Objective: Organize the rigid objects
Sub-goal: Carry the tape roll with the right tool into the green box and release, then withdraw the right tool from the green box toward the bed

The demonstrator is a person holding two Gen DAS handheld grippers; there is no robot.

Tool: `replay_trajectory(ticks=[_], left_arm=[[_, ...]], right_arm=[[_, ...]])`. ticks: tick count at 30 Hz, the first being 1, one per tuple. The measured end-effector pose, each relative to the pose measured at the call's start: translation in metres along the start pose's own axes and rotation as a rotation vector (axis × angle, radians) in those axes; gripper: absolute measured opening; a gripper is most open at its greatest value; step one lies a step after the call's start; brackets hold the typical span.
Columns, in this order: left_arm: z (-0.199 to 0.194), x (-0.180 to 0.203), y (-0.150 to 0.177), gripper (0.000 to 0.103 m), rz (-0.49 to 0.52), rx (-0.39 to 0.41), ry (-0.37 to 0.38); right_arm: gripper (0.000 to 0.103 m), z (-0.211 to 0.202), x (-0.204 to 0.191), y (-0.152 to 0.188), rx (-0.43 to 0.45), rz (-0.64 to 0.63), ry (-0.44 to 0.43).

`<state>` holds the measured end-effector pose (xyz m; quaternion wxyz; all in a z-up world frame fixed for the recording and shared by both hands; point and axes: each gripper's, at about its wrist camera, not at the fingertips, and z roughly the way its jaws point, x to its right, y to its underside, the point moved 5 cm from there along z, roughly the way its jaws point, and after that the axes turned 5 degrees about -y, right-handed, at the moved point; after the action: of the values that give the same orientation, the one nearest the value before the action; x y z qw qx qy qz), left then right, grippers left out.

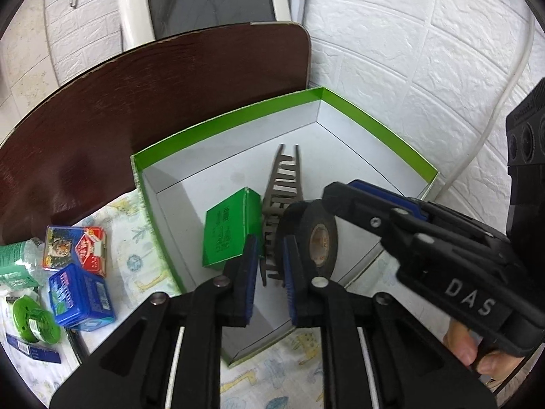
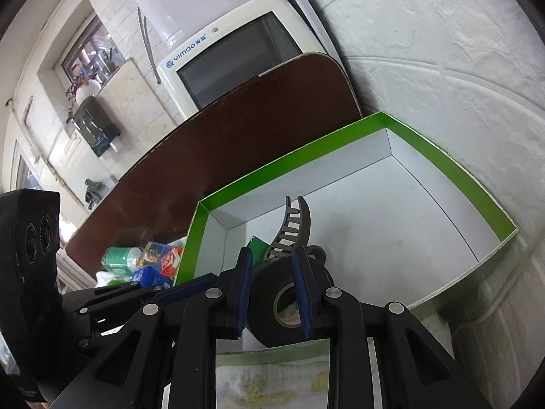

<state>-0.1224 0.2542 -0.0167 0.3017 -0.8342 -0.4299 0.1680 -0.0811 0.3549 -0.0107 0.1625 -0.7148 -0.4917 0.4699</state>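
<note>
A green-rimmed white box holds a small green carton, seen only as a sliver in the right wrist view, and a dark hair clip. My right gripper is shut on a roll of black tape, held over the box's near part. My left gripper hovers just left of the tape, jaws a little apart and holding nothing.
On a patterned cloth left of the box lie a red-blue card tin, a blue tin, a green spool and a plastic bottle. A brown board and a white appliance stand behind. A white wall is on the right.
</note>
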Motion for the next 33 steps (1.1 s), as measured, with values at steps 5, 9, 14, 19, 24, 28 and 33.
replay_trajectory(ticks=[5, 9, 14, 19, 24, 28, 33], left_arm=[[-0.022, -0.026, 0.008, 0.024, -0.047, 0.041, -0.038], [-0.038, -0.053, 0.016, 0.024, -0.101, 0.058, -0.066], [-0.055, -0.093, 0.033, 0.025, -0.183, 0.072, -0.109], [-0.069, -0.135, 0.057, 0.032, -0.281, 0.081, -0.152], [-0.085, -0.179, 0.083, 0.036, -0.369, 0.096, -0.209], [-0.1, -0.219, 0.108, 0.051, -0.429, 0.112, -0.275], [-0.115, -0.27, 0.141, 0.064, -0.505, 0.13, -0.344]], right_arm=[[0.027, -0.006, -0.016, -0.001, 0.007, -0.026, -0.008], [0.027, -0.003, -0.036, 0.003, -0.008, -0.051, -0.033], [0.027, 0.002, -0.069, 0.01, -0.026, -0.108, -0.061], [0.027, 0.013, -0.101, 0.022, -0.063, -0.163, -0.085], [0.027, 0.028, -0.133, 0.037, -0.11, -0.213, -0.107], [0.027, 0.042, -0.157, 0.051, -0.151, -0.252, -0.125], [0.027, 0.063, -0.191, 0.075, -0.215, -0.312, -0.153]])
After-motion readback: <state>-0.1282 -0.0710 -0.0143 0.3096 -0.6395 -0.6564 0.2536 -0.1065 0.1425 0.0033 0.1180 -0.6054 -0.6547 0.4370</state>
